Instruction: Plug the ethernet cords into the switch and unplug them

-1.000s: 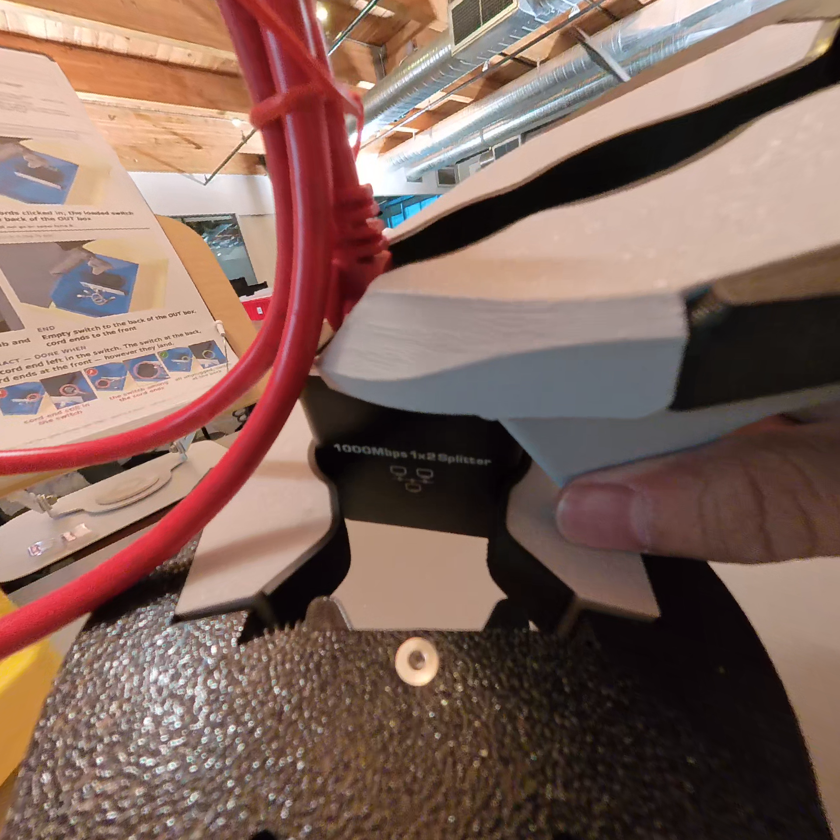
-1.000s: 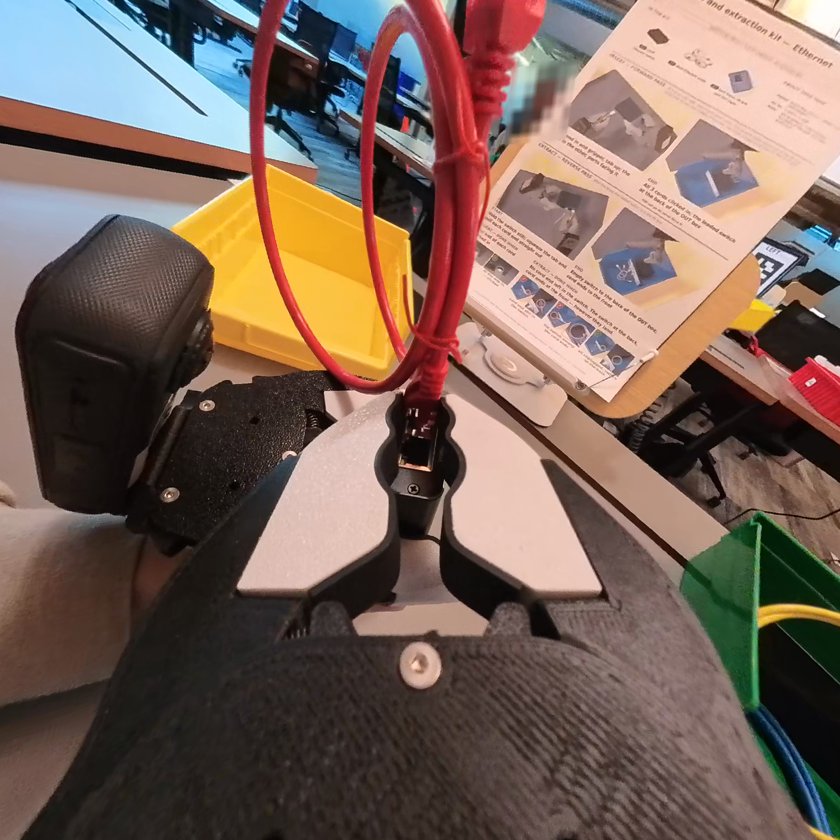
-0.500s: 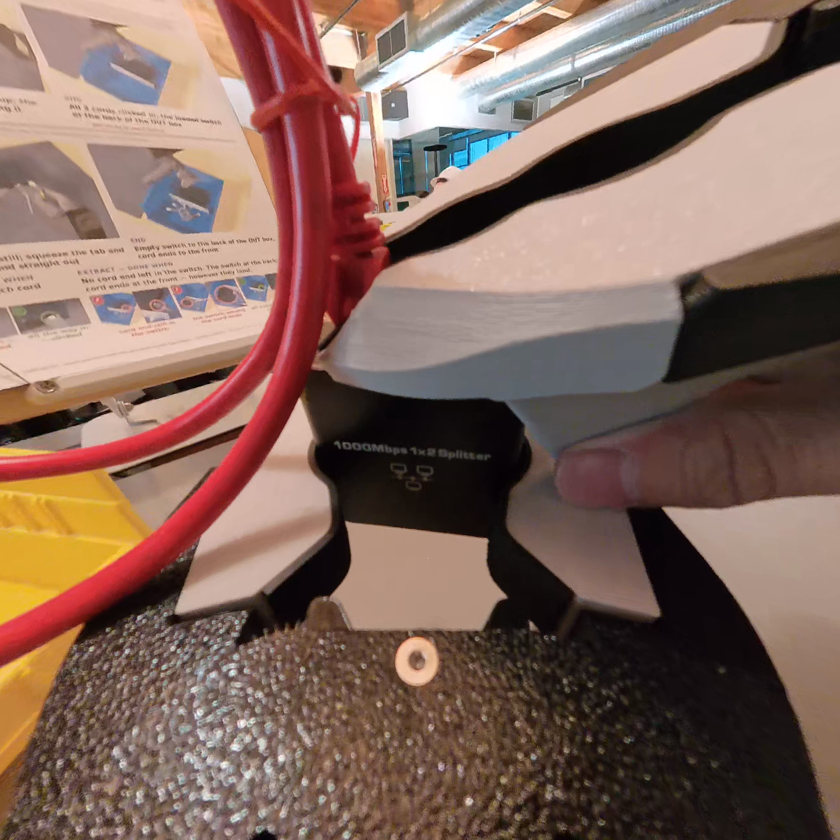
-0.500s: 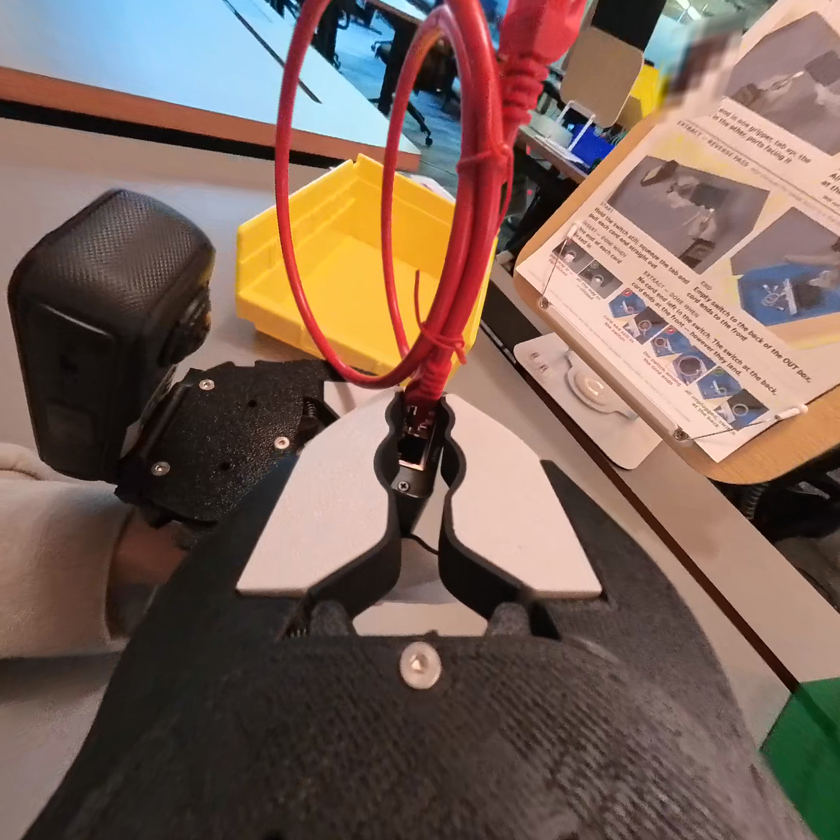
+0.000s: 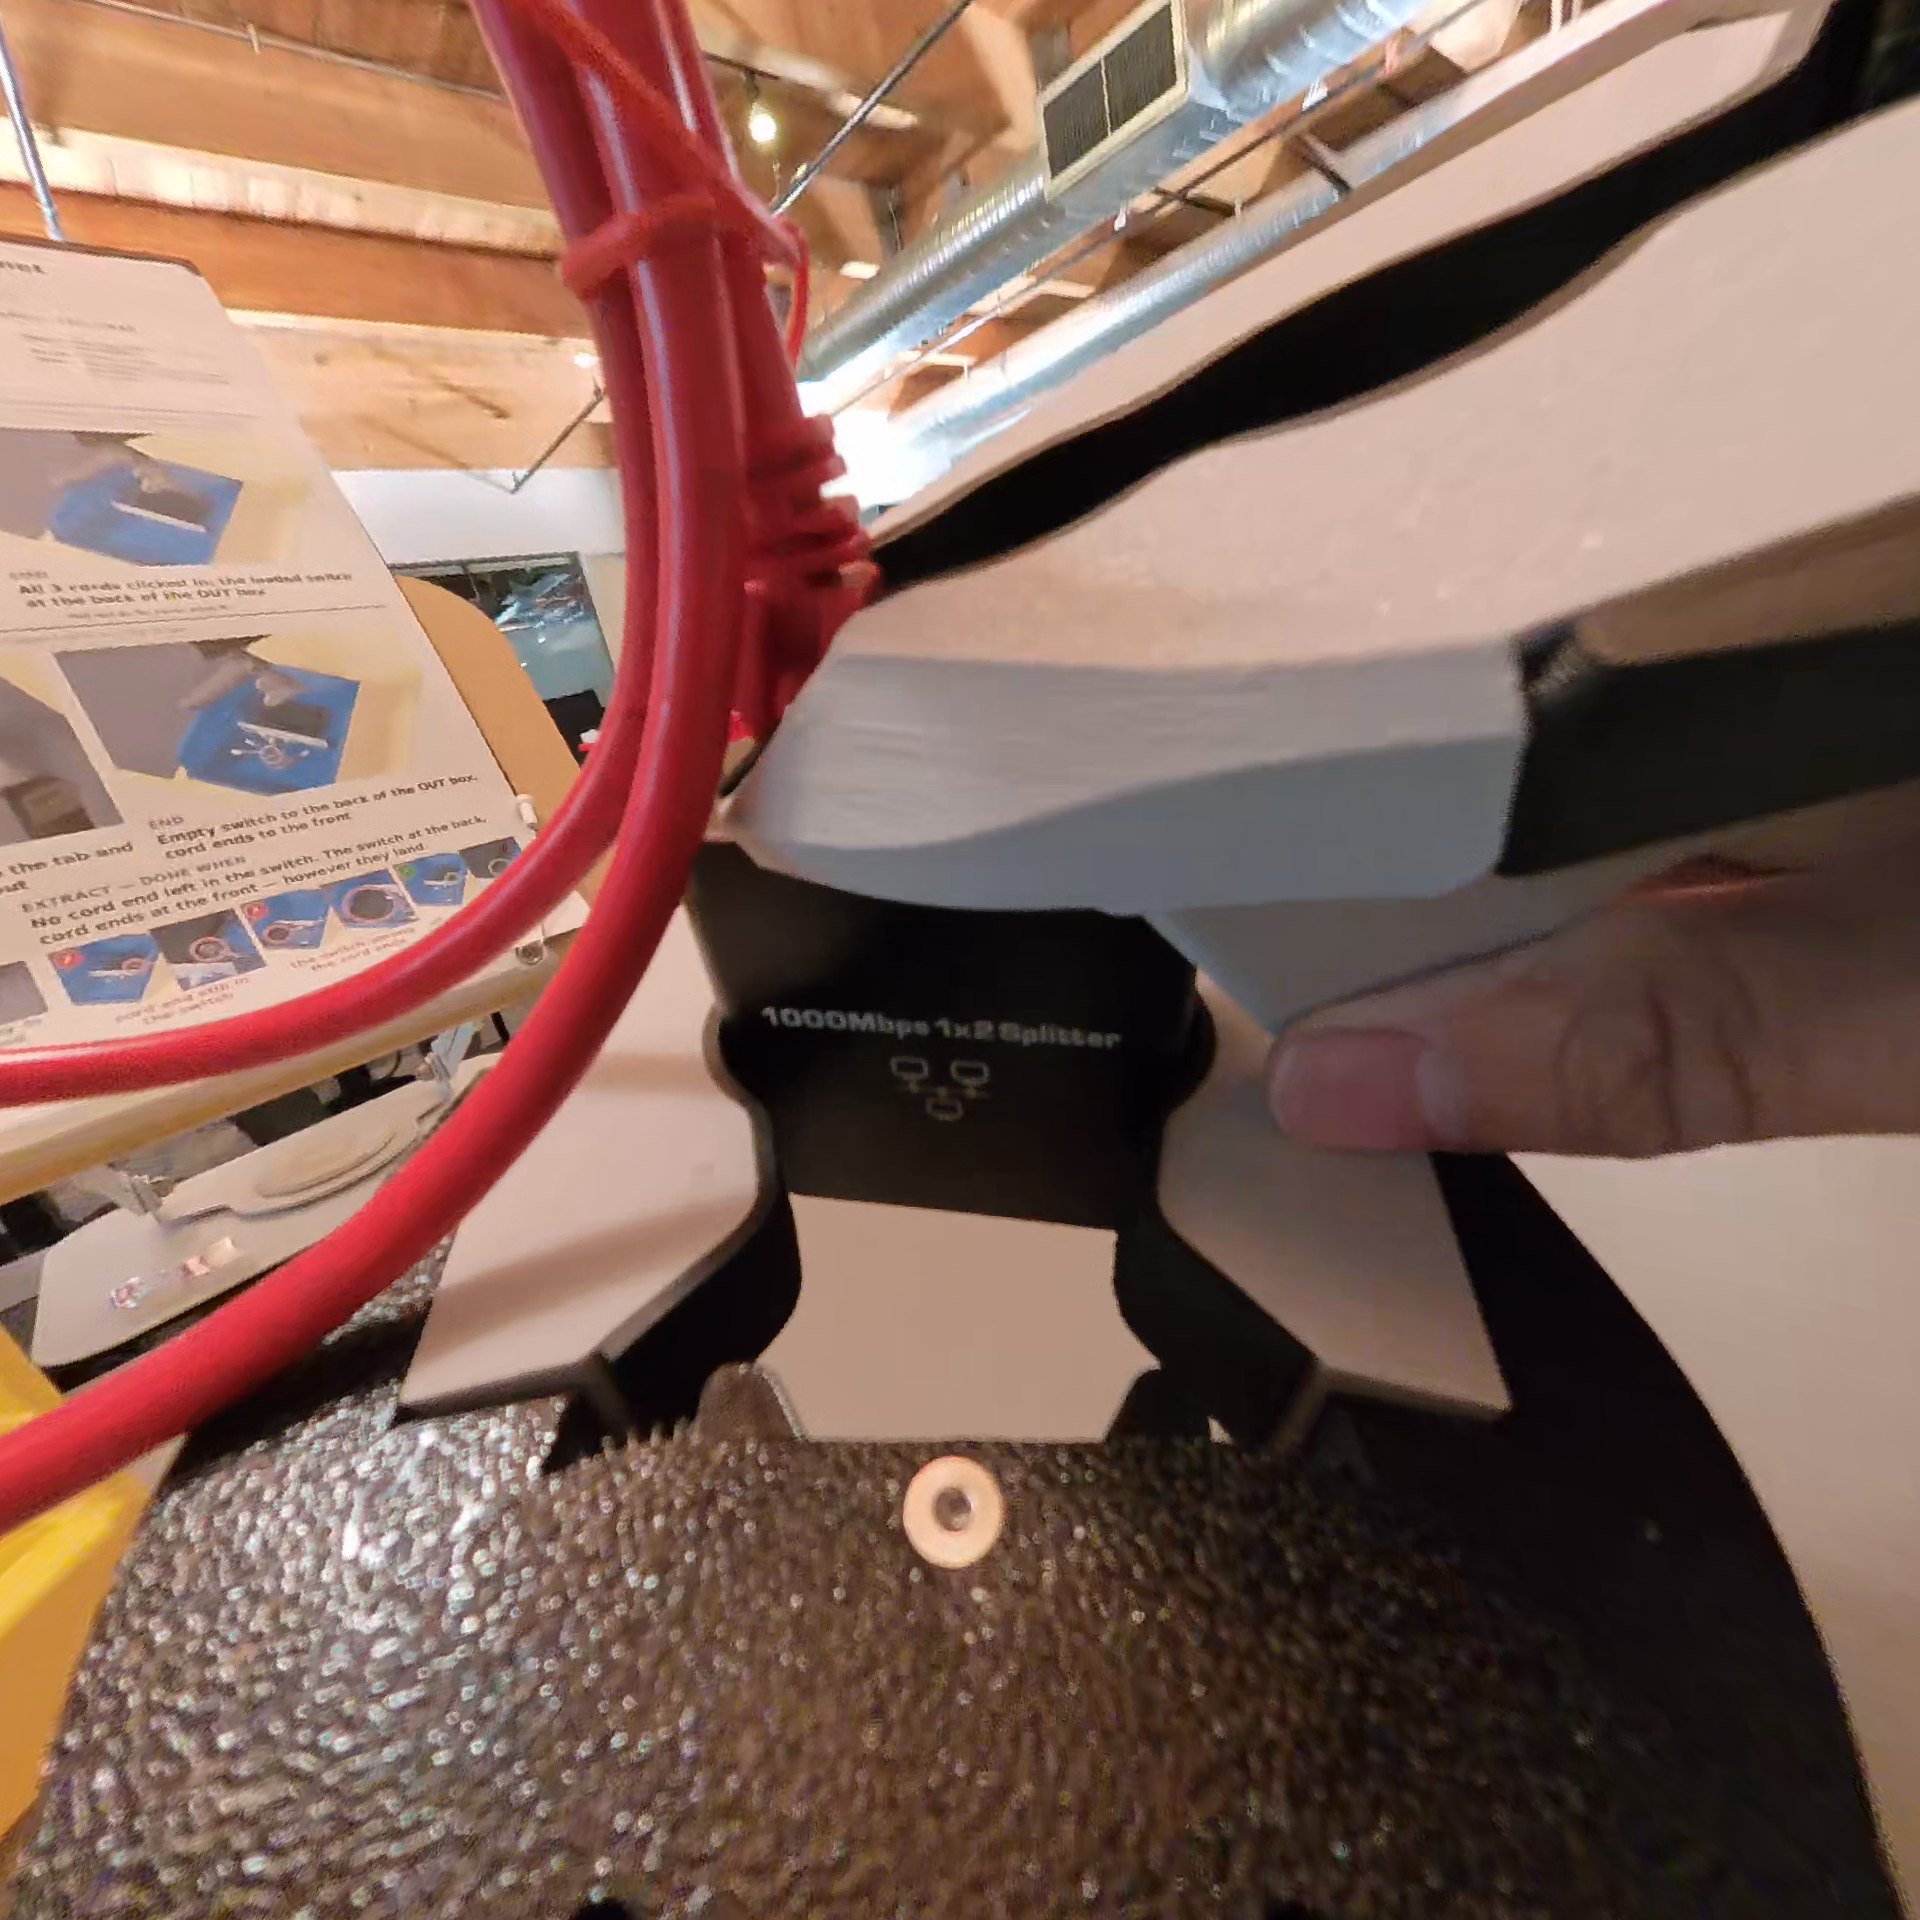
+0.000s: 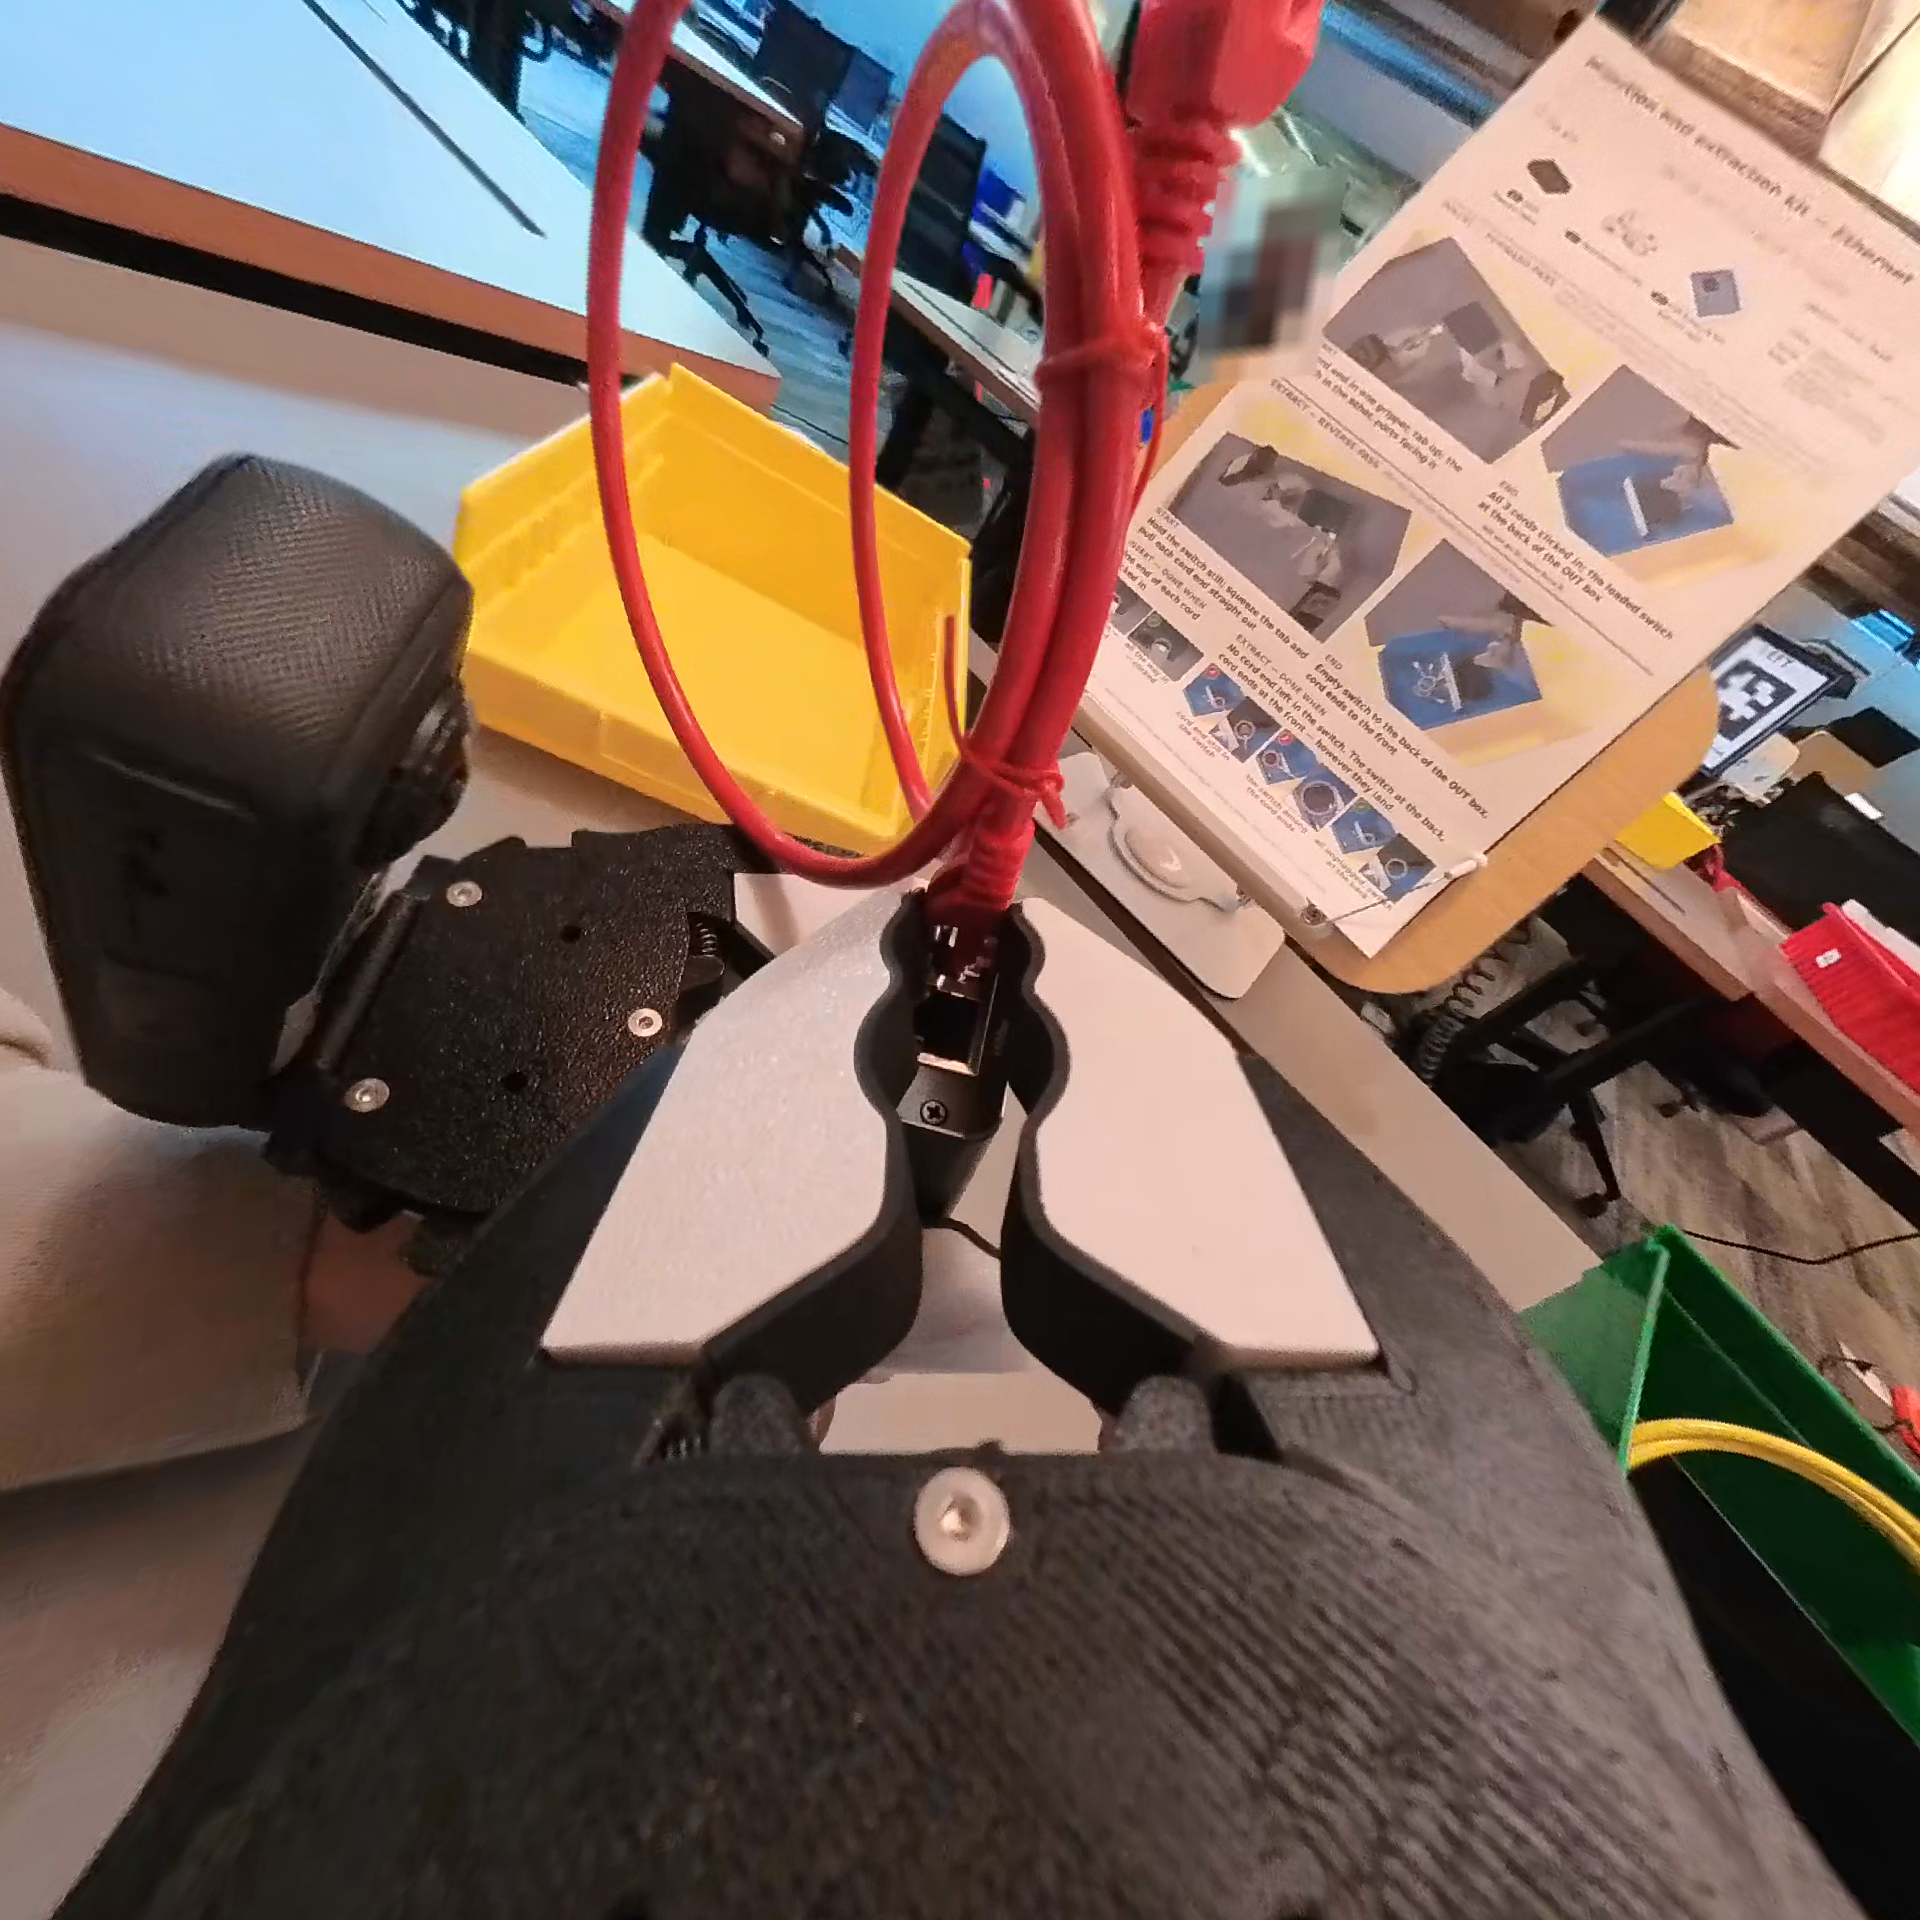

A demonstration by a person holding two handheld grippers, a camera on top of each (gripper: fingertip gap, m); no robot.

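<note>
My left gripper [image 5: 951, 987] is shut on the black switch [image 5: 956, 1101], held flat between its grey fingers. My right gripper [image 6: 961, 925] comes in from the right in the left wrist view [image 5: 1195, 727]. It is shut on the plug [image 6: 977, 883] of the red cord [image 6: 1070, 520] where it meets the switch's edge [image 6: 951, 1081]. The cord is a tied coil that loops up above both grippers. Its other plug [image 6: 1216, 62] hangs at the top. Whether the plug is seated in the port is hidden.
A yellow bin [image 6: 727, 623] sits on the grey table [image 6: 208, 395] beyond the grippers. An instruction poster [image 6: 1507, 520] stands on a stand to the right. A green bin [image 6: 1714, 1340] with a yellow cable [image 6: 1787, 1486] is at the lower right. A thumb [image 5: 1507, 1081] rests by the right gripper.
Both grippers have swung together, so the poster and yellow bin shifted in the background. The grips on the switch and the red plug are unchanged.
</note>
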